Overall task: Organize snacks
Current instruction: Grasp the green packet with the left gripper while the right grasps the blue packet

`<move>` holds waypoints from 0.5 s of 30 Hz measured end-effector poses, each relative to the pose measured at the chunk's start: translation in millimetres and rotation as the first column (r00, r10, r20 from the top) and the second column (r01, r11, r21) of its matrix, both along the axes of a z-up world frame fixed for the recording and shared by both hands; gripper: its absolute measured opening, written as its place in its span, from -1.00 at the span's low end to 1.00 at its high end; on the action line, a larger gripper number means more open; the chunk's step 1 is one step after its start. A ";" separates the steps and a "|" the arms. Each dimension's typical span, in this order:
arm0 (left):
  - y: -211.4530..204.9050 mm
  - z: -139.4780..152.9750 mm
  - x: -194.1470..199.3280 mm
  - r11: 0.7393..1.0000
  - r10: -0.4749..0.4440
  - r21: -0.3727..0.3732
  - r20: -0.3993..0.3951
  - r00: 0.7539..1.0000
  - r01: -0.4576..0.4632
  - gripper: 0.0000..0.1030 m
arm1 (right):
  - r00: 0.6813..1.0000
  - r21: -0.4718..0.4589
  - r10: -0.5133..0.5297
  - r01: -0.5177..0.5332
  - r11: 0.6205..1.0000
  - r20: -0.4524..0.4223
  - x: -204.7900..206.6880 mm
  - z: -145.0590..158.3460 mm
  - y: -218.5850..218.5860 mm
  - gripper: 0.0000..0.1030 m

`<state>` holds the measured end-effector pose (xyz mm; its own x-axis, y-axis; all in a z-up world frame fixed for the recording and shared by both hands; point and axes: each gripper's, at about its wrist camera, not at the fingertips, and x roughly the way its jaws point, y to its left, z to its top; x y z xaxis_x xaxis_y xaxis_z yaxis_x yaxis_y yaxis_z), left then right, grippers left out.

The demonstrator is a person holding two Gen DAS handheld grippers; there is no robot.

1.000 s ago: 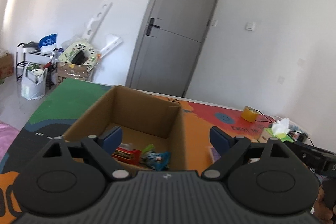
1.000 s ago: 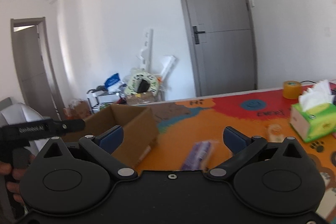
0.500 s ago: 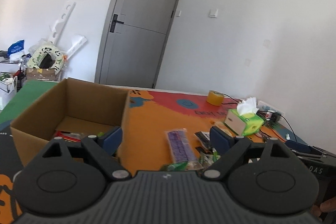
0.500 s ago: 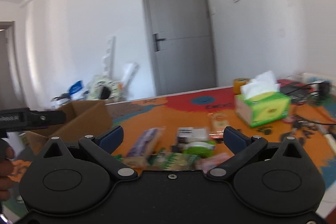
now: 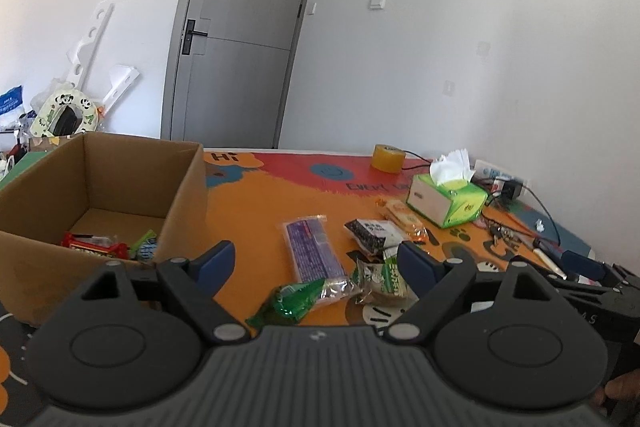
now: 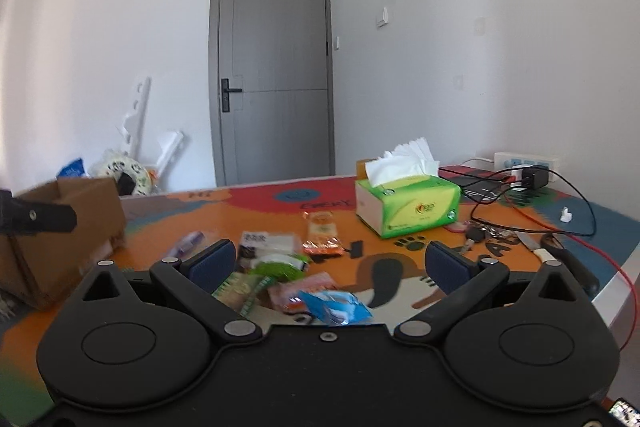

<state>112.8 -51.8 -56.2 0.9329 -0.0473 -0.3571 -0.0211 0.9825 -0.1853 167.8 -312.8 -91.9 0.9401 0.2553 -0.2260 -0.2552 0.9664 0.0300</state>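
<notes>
Shift: both views swung off cardboard box (image 5: 100,195) toward loose snacks right of it.
Left tongs (image 5: 316,261): wide, empty.
Right tongs (image 6: 328,261): wide, empty.
Meaning: next pick likely, prob. green packet (image 5: 294,301).

The surface (image 5: 256,195) carries a cartoon print: orange field, red far band, blue smiley, black lettering, black paw prints, green far-left corner. The cardboard box (image 5: 188,195) is plain brown; inside lie a red wrapper (image 5: 92,245) and a green-and-blue wrapper (image 5: 145,247). Loose snacks: purple packet (image 5: 312,247), black-and-white packet (image 5: 372,233), green packet (image 5: 294,301), orange packet (image 6: 322,247), blue packet (image 6: 336,307). The tissue box (image 6: 408,207) is bright green with white sides and white tissue. The tape roll (image 5: 387,158) is yellow. The door (image 6: 276,75) is grey. Both gripper bodies are black with blue pads (image 5: 214,261).
</notes>
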 end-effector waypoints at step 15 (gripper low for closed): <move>-13.5 -33.4 39.8 0.997 0.064 0.060 -0.115 0.991 -0.057 0.39 | 0.990 -0.015 0.036 -0.038 0.999 -0.139 34.1 -25.0 4.4 0.62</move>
<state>152.6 -65.3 -89.6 0.8853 0.0316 -0.4640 -0.0992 0.9875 -0.1221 201.9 -308.4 -116.9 0.8894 0.2840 -0.3581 -0.2852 0.9571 0.0508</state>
